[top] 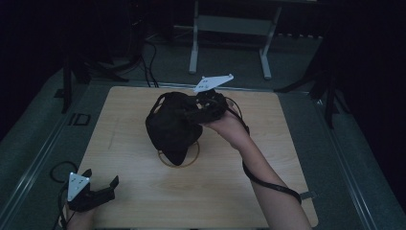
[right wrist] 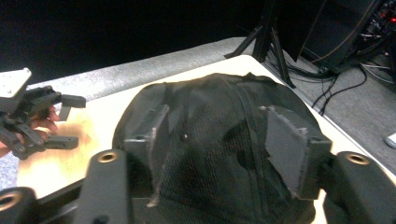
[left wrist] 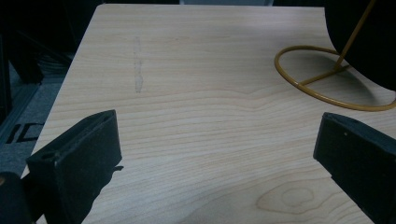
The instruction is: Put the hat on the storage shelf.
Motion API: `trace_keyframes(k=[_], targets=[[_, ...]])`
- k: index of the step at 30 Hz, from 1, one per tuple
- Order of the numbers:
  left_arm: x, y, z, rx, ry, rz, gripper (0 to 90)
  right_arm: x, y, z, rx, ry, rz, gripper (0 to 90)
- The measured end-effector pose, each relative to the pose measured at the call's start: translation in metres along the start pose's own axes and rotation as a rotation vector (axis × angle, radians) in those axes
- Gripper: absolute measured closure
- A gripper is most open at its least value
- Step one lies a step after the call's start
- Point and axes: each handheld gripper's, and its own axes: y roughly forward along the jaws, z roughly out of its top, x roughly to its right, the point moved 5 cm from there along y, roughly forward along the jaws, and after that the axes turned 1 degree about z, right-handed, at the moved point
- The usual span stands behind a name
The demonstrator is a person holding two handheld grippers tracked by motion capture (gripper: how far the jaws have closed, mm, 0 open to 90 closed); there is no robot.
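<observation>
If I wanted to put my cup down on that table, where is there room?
Most of the wooden table is bare: the wide stretch between the left gripper near the front corner and the yellow wire ring, and the far left side. The middle is crowded, where the right gripper meets the black cap over the ring.

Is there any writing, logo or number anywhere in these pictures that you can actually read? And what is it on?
"ID": white outline marks on the dark floor left of the table; that reading is uncertain.
Part of the same marks shows at the left edge of the left gripper view, cut off.
The black cap, the yellow wire stand and both grippers carry no text I can read.
</observation>
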Motion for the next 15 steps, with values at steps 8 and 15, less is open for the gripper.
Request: trace_keyframes(k=[8,15], targets=[[0.001,0.001,0.000,-0.003,-0.001,-0.001,1.2,0.004,-0.008,-0.005,0.025,0.031,0.003,19.7],[0.001,0.001,0.000,-0.004,0.000,0.000,1.2,0.004,-0.012,-0.012,0.026,0.032,0.040,13.0]])
